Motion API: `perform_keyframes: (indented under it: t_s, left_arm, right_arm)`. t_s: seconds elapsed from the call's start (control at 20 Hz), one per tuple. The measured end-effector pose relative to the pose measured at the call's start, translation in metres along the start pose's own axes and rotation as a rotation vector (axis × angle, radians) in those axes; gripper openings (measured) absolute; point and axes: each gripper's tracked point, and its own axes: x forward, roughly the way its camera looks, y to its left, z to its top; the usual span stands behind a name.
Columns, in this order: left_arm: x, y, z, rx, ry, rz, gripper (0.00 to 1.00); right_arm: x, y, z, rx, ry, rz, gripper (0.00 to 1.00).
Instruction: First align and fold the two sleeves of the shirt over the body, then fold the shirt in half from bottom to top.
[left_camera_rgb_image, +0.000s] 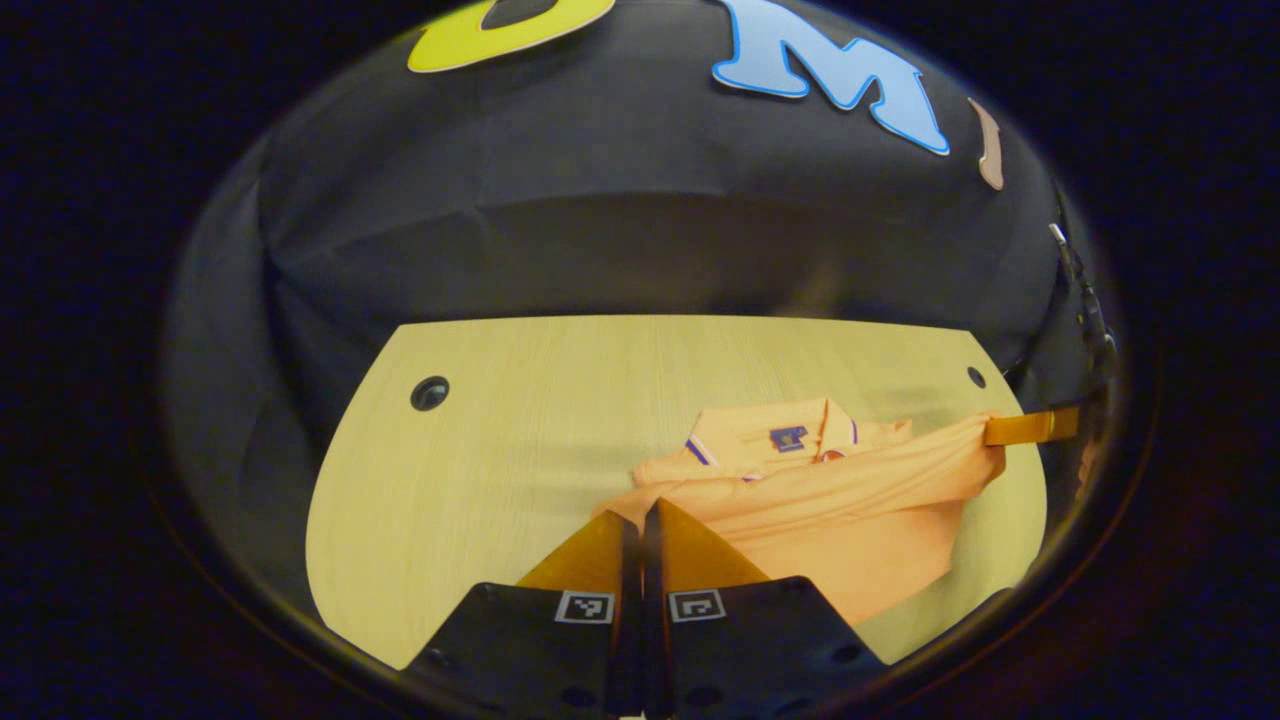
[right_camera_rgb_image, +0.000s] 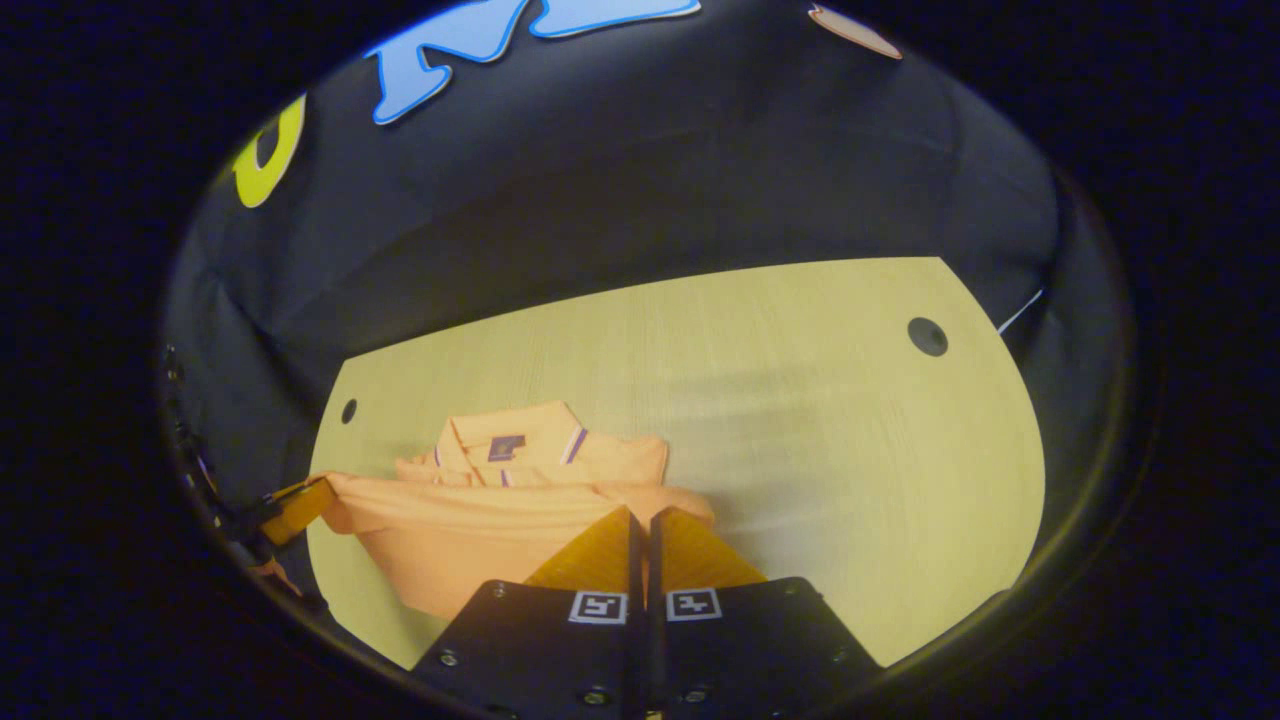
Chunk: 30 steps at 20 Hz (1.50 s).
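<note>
An orange polo shirt (left_camera_rgb_image: 830, 500) lies on the light wood table (left_camera_rgb_image: 520, 440), collar (left_camera_rgb_image: 770, 435) toward the booth's wall. Its lower edge is lifted and stretched as a band between both grippers. My left gripper (left_camera_rgb_image: 641, 512) is shut on one end of that edge. The right gripper's fingers (left_camera_rgb_image: 1030, 427) pinch the other end at the far right. In the right gripper view the shirt (right_camera_rgb_image: 500, 520) sits at lower left, and my right gripper (right_camera_rgb_image: 641, 516) is shut on its edge. The left gripper's fingers (right_camera_rgb_image: 297, 510) hold the far corner there.
The table has round cable holes (left_camera_rgb_image: 430, 393) near its back corners; another hole (right_camera_rgb_image: 927, 336) sits at the right. Bare tabletop (right_camera_rgb_image: 800, 450) spreads right of the shirt. The black cloth wall stands close behind the table's far edge.
</note>
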Motion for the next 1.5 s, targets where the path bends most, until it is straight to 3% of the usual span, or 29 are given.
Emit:
perform_keyframes:
  t_s: [0.45,0.85,0.9,1.1,1.15,1.2,1.3,1.35,1.5]
  left_arm:
    - [0.106,0.007,-0.005,0.049,-0.029,0.0,0.06]
    - [0.134,0.006,-0.018,0.033,-0.032,0.013,0.07]
    - [0.133,0.005,-0.019,0.037,-0.036,0.009,0.07]
    - [0.124,0.005,-0.023,0.013,-0.022,0.008,0.17]
    - [0.118,0.005,-0.021,0.002,-0.034,0.003,0.26]
    - [0.108,0.005,-0.018,-0.005,-0.046,0.0,0.36]
    - [0.089,0.005,-0.01,-0.001,-0.06,0.004,0.43]
    - [0.078,0.005,-0.006,0.004,-0.071,0.008,0.53]
    - [0.035,-0.003,0.01,-0.004,-0.099,0.004,0.52]
  right_arm:
    - [0.096,-0.01,0.02,0.03,-0.061,-0.002,0.0]
    - [0.113,-0.017,0.017,-0.046,-0.08,-0.03,0.0]
    - [0.11,-0.016,0.014,-0.058,-0.08,-0.033,0.06]
    - [0.099,-0.014,0.017,-0.076,-0.095,-0.045,0.12]
    - [0.092,-0.014,0.019,-0.077,-0.101,-0.05,0.19]
    - [0.082,-0.016,0.021,-0.077,-0.112,-0.053,0.34]
    - [0.066,-0.014,0.026,-0.067,-0.128,-0.051,0.34]
    - [0.056,-0.014,0.028,-0.065,-0.131,-0.051,0.34]
    - [0.018,-0.009,0.033,-0.065,-0.151,-0.052,0.34]
